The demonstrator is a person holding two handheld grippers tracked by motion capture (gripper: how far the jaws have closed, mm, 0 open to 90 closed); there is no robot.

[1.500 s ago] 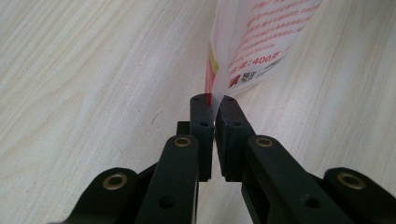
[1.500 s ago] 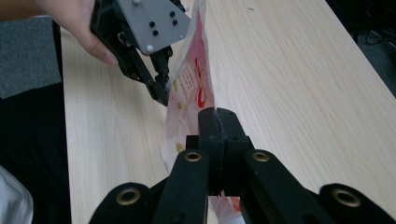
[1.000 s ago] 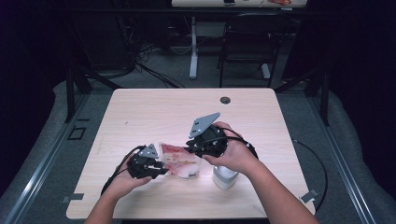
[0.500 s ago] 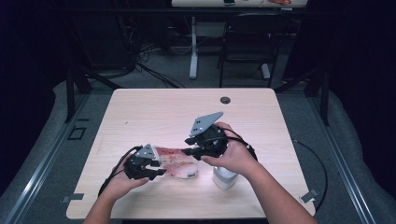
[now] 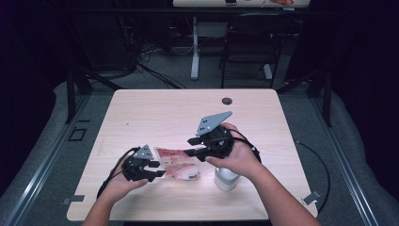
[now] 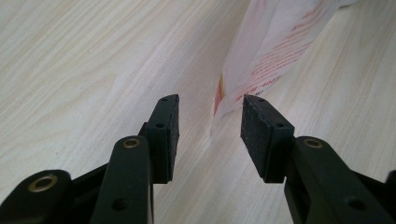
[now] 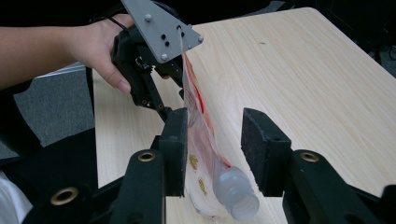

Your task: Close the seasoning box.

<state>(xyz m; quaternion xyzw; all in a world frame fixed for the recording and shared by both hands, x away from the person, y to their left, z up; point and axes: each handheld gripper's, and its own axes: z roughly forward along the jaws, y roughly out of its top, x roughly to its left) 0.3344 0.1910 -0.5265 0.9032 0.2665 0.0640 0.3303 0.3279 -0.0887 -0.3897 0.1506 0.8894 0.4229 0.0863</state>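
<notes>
Both jaw pairs had just been opening: left gripper (image 5: 159, 169) and right gripper (image 5: 192, 149) spread, pouch (image 5: 176, 162) released between them. Should've backed straight out to avoid snagging its spout (image 7: 237, 195).

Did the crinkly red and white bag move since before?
Yes. The bag has slid a little toward the near table edge and toward the white bottle, judged in the high view. Both grippers' jaws have just been opening.

Translucent refill pouch (image 5: 176, 165) with red print and a white screw spout, lying on the tabletop (image 5: 188, 113), between both tongs' open jaws
</notes>
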